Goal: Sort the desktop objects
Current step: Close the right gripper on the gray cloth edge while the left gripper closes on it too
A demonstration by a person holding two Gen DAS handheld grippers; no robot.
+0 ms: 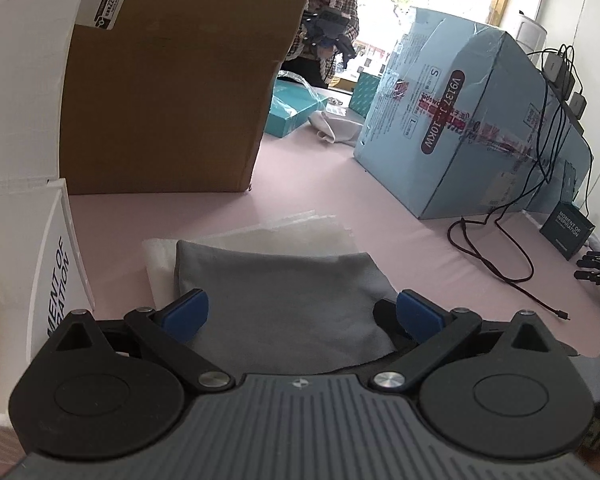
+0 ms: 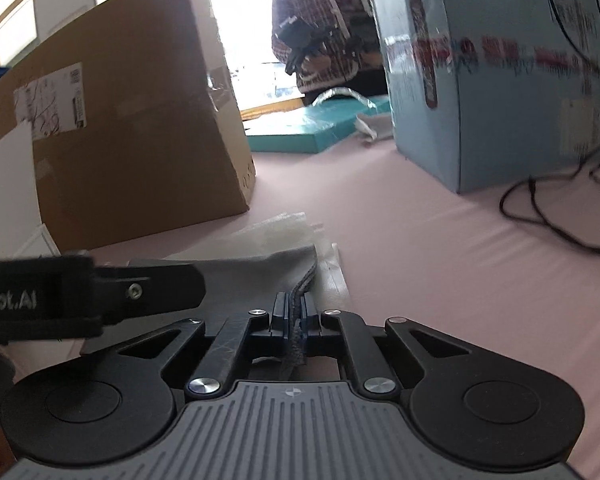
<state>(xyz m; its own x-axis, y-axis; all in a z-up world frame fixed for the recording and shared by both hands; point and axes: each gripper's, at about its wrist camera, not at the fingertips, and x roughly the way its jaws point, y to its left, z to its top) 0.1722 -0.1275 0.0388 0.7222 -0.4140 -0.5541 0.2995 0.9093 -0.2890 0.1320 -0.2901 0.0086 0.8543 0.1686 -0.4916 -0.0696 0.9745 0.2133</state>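
Pinching soft grey cloth pouch edge, right claw.

Blue carton: a dark red strip reads "V9137 … 10KW"; beside it, the letters "S" and "L".
Small dark box, right of the blue carton: "MOMENT OF INSPIRATION".
White box, far left of the blue carton: "MENT OF", "ATION", cut off.
Black strap: "obot.AI".
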